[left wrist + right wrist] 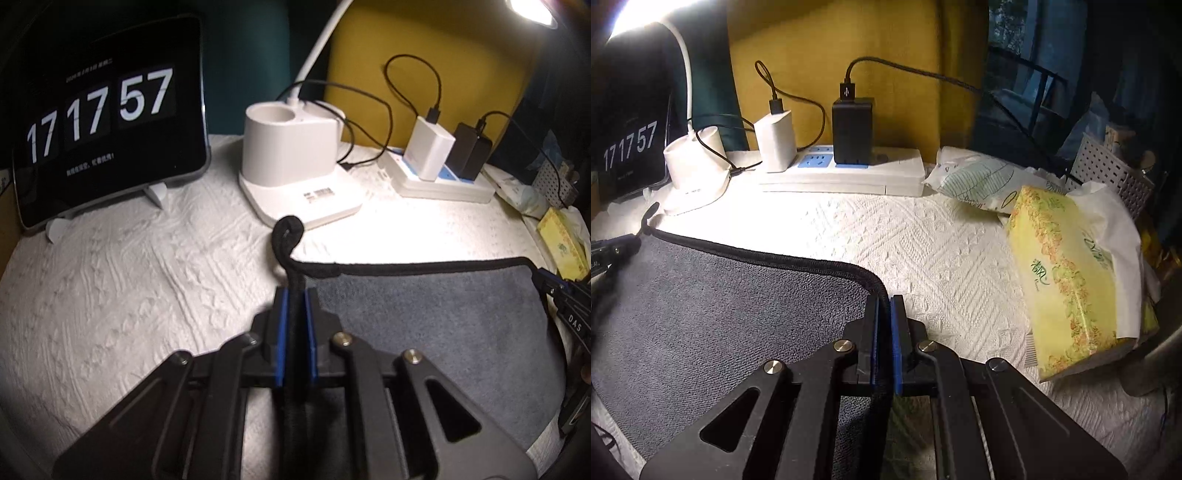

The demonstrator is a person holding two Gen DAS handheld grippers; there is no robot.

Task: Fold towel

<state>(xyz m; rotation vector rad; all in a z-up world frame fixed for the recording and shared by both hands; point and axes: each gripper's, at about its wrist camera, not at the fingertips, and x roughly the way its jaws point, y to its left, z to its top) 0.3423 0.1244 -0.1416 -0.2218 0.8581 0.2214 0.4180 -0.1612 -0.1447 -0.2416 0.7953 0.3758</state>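
Harsh lamp (532, 11) glare; dim, vignetted edges

Lamp base (295, 162) (power strip (842, 173) beside) blocks ahead.

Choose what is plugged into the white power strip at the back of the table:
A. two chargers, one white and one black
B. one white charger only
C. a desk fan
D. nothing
A: a white charger and a black charger stand in the power strip, each with a cable.
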